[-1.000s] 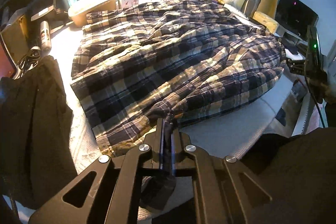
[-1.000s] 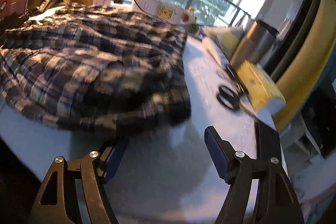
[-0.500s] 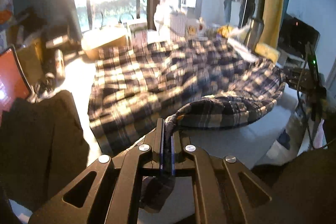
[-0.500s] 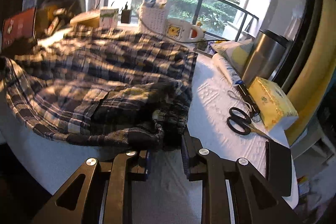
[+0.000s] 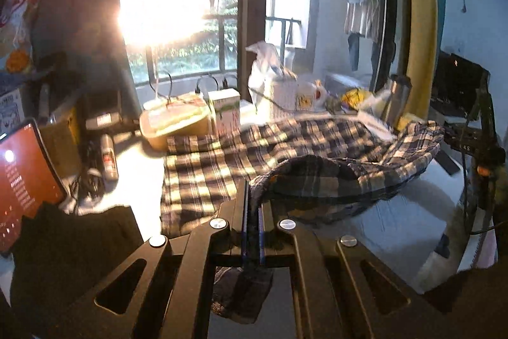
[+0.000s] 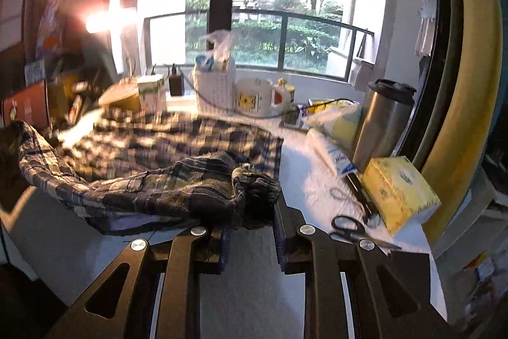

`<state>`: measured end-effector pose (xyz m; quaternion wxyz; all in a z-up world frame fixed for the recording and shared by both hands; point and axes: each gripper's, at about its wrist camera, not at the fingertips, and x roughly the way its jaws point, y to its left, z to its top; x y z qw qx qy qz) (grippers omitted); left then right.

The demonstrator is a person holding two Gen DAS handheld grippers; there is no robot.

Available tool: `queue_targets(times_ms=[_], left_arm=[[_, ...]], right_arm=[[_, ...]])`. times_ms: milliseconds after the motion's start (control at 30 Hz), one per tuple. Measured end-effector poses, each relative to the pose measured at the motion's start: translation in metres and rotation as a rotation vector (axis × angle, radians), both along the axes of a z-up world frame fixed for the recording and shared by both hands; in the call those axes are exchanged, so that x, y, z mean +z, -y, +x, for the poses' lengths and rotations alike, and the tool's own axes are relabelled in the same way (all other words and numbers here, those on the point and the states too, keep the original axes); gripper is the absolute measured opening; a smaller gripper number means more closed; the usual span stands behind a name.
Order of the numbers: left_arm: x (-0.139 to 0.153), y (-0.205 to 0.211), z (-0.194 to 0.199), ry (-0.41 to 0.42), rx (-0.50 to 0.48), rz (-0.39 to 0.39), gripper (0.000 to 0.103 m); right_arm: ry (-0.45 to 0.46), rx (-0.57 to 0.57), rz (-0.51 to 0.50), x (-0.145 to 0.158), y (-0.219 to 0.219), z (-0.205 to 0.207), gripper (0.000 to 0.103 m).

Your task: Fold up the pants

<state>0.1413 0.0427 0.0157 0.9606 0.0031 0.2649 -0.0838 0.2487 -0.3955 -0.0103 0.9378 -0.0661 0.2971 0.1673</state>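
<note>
The plaid pants (image 5: pixel 254 154) lie on a white table (image 5: pixel 406 218), their near edge lifted off it. My left gripper (image 5: pixel 252 212) is shut on the near left corner of the pants, with a bit of cloth hanging below the jaws. My right gripper (image 6: pixel 250 215) is shut on the bunched right corner of the pants (image 6: pixel 177 180), held above the table (image 6: pixel 304 167). The lifted edge sags between the two grippers. The far part of the pants still rests flat.
Along the back stand a wooden box (image 5: pixel 177 123), a carton (image 5: pixel 225 110), a white basket (image 6: pixel 216 84) and a mug (image 6: pixel 254 97). At the right are a steel flask (image 6: pixel 384 119), a yellow tissue box (image 6: pixel 400 189) and scissors (image 6: pixel 349 224). A dark garment (image 5: pixel 70 240) and a tablet (image 5: pixel 22 180) are at the left.
My right gripper has closed on the right corner of the pants. Both grippers have risen, lifting the near edge off the table and carrying it toward the far side.
</note>
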Motion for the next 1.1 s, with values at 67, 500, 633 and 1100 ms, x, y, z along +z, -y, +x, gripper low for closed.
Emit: queue_targets(times_ms=[67, 500, 633, 1100], left_arm=[[0.007, -0.004, 0.009, 0.019, 0.004, -0.002, 0.003], [0.022, -0.015, 0.086, 0.058, -0.052, 0.054, 0.003], [0.014, -0.019, 0.11, 0.03, -0.061, 0.061, 0.003], [-0.032, -0.038, 0.215, -0.128, -0.07, 0.028, 0.003]], right_arm=[[0.002, -0.011, 0.038, 0.005, 0.002, 0.008, 0.023], [0.031, -0.087, 0.086, 0.02, -0.003, 0.076, 0.023], [0.018, -0.104, 0.094, 0.016, -0.005, 0.1, 0.023], [-0.077, -0.106, 0.056, -0.016, -0.023, 0.191, 0.023]])
